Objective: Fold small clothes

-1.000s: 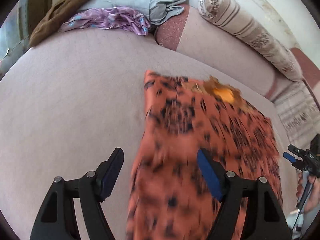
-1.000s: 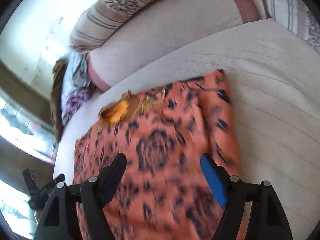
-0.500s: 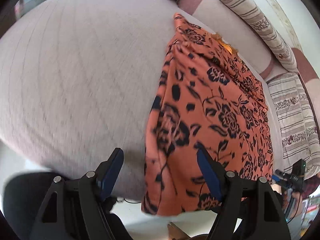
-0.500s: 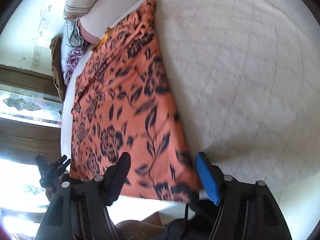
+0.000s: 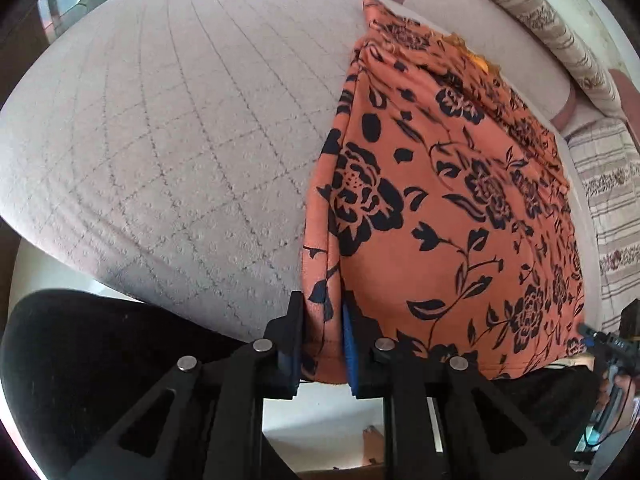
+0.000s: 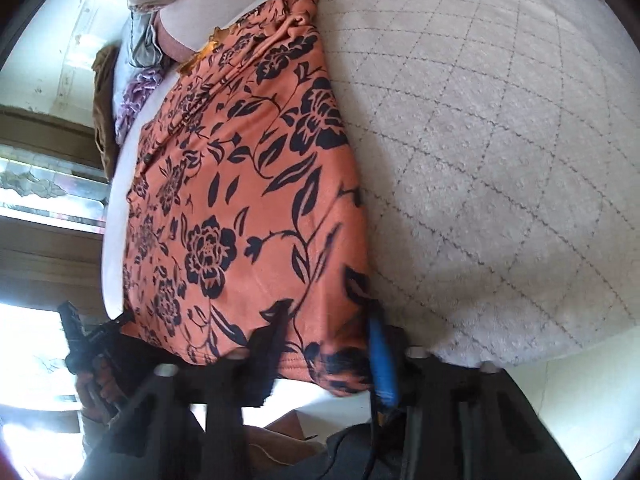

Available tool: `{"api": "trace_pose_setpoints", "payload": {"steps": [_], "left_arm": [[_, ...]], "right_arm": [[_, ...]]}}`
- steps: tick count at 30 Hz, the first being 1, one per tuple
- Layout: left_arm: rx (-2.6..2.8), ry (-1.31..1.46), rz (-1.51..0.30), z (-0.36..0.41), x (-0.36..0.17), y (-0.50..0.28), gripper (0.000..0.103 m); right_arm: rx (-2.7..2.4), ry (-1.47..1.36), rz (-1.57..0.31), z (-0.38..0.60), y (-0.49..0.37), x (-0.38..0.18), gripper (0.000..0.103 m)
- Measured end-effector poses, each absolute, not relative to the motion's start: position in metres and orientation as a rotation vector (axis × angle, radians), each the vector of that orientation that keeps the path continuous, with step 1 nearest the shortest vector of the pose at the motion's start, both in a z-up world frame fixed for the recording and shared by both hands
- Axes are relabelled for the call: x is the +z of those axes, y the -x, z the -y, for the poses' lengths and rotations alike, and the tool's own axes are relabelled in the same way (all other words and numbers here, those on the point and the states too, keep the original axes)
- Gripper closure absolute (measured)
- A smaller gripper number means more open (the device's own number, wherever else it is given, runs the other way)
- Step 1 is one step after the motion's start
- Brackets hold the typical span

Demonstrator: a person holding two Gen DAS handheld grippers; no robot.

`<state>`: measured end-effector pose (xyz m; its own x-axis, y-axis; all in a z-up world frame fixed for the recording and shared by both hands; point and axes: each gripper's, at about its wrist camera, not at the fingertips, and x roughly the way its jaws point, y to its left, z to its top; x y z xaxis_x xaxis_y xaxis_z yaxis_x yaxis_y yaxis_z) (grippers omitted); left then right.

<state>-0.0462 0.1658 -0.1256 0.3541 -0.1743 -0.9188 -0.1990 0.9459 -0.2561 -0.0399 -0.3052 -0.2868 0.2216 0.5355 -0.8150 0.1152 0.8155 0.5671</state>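
An orange garment with a black flower print [image 5: 460, 200] lies flat on the pale quilted bed, its near hem hanging over the bed's front edge. My left gripper [image 5: 322, 344] is shut on the hem's left corner. In the right wrist view the same garment [image 6: 240, 200] fills the left half, and my right gripper [image 6: 324, 344] straddles the hem's right corner with its jaws partly closed and motion-blurred; I cannot tell if they grip the cloth. The right gripper also shows small in the left wrist view [image 5: 608, 348].
The quilted bed cover [image 5: 160, 140] spreads left of the garment. Striped bolster cushions [image 5: 540, 12] line the far side. A pile of purple, grey and brown clothes [image 6: 128, 80] sits at the bed's far corner. The floor lies below the bed's front edge.
Both grippers have dropped to the garment's near hem. The left jaws went from wide open to shut on the left corner. The right jaws have narrowed around the right corner.
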Motion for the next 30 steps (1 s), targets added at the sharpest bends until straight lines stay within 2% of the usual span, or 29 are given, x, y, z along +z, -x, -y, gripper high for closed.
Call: {"api": "trace_pose_setpoints", "payload": {"steps": [1,3,4,5,6,7,8,11,13,15,16,18,20,21,23,27,30], "left_arm": [[0.031,0.338,-1.225,-0.164,-0.129,0.045,0.07],[0.028,0.333,-1.236,-0.16,-0.134,0.042,0.061],[0.034,0.325,-1.237,-0.158,-0.132,0.041,0.062],[0.036,0.307,-1.238,-0.156,-0.131,0.041,0.067],[0.029,0.3,-1.234,-0.155,-0.129,0.039,0.097],[-0.006,0.342,-1.224,-0.157,-0.126,0.038,0.097],[-0.011,0.37,-1.2,-0.159,-0.118,0.038,0.097],[-0.021,0.383,-1.133,-0.161,-0.101,0.039,0.097],[-0.02,0.364,-1.217,-0.159,-0.121,0.033,0.093],[-0.01,0.359,-1.25,-0.16,-0.14,0.03,0.092],[-0.01,0.351,-1.233,-0.159,-0.138,0.031,0.092],[-0.018,0.332,-1.23,-0.156,-0.132,0.03,0.088],[-0.019,0.33,-1.233,-0.154,-0.135,0.025,0.09],[-0.023,0.34,-1.236,-0.154,-0.134,0.02,0.097],[-0.04,0.358,-1.221,-0.156,-0.122,0.011,0.097],[-0.06,0.404,-1.138,-0.165,-0.096,0.004,0.097],[-0.033,0.433,-1.278,-0.168,-0.133,-0.007,0.097]], "right_arm": [[0.303,-0.602,-1.337,0.308,0.041,-0.29,0.066],[0.281,-0.639,-1.349,0.311,0.039,-0.295,0.065],[0.289,-0.61,-1.358,0.308,0.037,-0.294,0.064],[0.296,-0.576,-1.362,0.305,0.037,-0.292,0.063],[0.302,-0.555,-1.364,0.302,0.037,-0.291,0.063],[0.307,-0.539,-1.368,0.301,0.037,-0.291,0.072],[0.313,-0.522,-1.372,0.3,0.037,-0.29,0.097],[0.329,-0.607,-1.305,0.311,0.041,-0.275,0.098],[0.354,-0.634,-1.298,0.313,0.042,-0.27,0.097],[0.35,-0.622,-1.359,0.308,0.04,-0.286,0.093],[0.328,-0.613,-1.422,0.305,0.039,-0.302,0.088],[0.33,-0.657,-1.424,0.308,0.035,-0.304,0.085],[0.343,-0.616,-1.408,0.305,0.034,-0.299,0.082],[0.352,-0.604,-1.421,0.302,0.035,-0.303,0.082],[0.353,-0.59,-1.443,0.301,0.03,-0.305,0.096],[0.393,-0.675,-1.33,0.315,0.019,-0.27,0.097],[0.384,-0.694,-1.341,0.314,0.014,-0.279,0.097]]}}
